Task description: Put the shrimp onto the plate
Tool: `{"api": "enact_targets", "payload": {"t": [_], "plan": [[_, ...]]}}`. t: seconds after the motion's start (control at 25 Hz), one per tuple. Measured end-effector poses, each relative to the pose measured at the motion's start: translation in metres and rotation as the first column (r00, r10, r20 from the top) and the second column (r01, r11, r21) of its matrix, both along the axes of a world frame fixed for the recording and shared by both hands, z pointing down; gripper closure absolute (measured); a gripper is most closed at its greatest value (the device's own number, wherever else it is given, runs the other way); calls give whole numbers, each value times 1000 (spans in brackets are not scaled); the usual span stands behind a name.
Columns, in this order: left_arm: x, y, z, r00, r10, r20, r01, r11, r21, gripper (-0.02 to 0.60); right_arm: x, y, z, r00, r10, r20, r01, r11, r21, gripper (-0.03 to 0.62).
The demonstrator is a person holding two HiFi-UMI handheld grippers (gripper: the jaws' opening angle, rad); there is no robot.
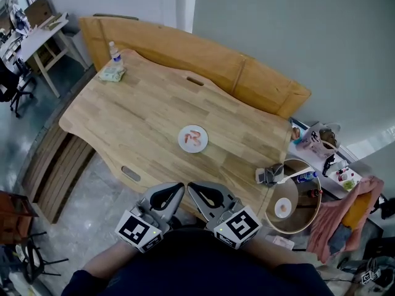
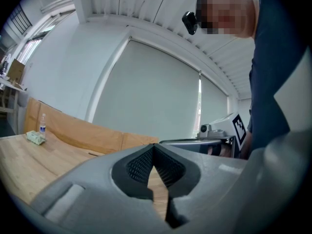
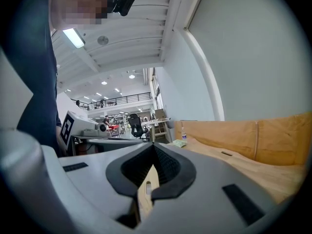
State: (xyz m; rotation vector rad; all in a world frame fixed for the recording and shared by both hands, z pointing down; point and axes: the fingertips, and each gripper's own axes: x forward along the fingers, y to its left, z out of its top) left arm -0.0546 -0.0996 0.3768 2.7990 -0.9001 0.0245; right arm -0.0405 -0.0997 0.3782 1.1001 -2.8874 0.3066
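Note:
A small white plate (image 1: 193, 139) sits near the middle of the wooden table (image 1: 142, 116), with pink shrimp (image 1: 195, 137) lying on it. Both grippers hang at the table's near edge, close to the person's body and well short of the plate. My left gripper (image 1: 180, 187) is shut with nothing in it, its jaws meeting at the tips (image 2: 154, 146). My right gripper (image 1: 191, 186) is also shut and empty, jaw tips together (image 3: 154, 146). Each gripper view looks up and across the table, and neither shows the plate.
A water bottle (image 1: 115, 52) and a green packet (image 1: 112, 73) stand at the table's far left corner. At the right, a round basket (image 1: 296, 197) holds a white dish, with small items beyond it. A wooden board (image 1: 203, 57) leans behind the table.

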Motion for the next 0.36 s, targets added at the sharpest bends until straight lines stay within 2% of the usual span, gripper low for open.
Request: {"api": "enact_targets", "payload": {"t": [0.36], "plan": [[-1, 4, -2, 1000, 1, 11, -1, 1000, 14, 578, -3, 2, 2, 1000, -15, -8, 15, 1000, 5, 585]]}}
